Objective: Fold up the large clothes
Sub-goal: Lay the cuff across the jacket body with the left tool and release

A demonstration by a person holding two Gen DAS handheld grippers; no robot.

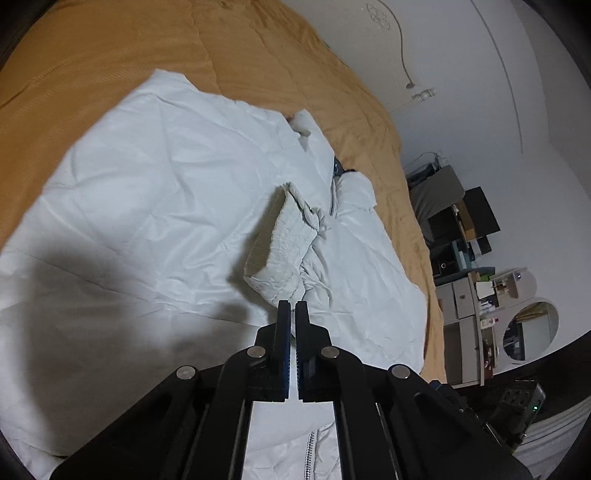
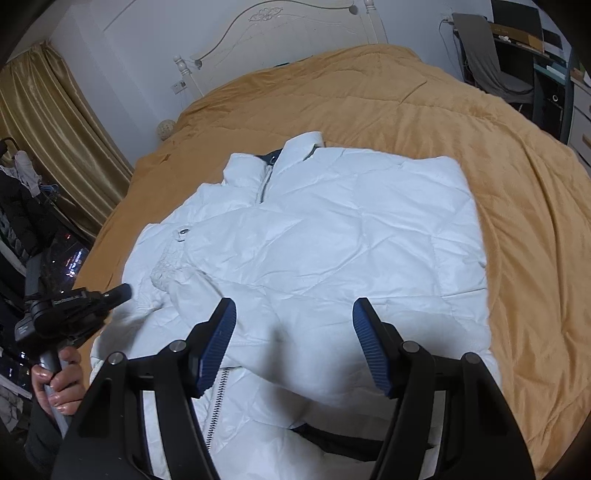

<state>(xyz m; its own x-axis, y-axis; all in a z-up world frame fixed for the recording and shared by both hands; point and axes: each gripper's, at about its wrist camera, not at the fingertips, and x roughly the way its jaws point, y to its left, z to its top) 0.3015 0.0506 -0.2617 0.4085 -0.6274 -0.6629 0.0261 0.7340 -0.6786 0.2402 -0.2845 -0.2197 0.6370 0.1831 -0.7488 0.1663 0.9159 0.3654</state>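
A white puffer jacket lies front up on the orange bed cover, collar toward the headboard, zipper partly closed. One sleeve is folded across the chest, and its ribbed cuff stands up crumpled just beyond my left gripper. That gripper is shut, and I see no cloth between its fingers. In the right wrist view the left gripper hovers at the jacket's left edge, held by a hand. My right gripper is open above the jacket's lower half with nothing between its pads.
A white headboard stands at the far end of the bed. Gold curtains and a rack of dark clothes are on the left. A grey chair and desk and cluttered shelves line the right side.
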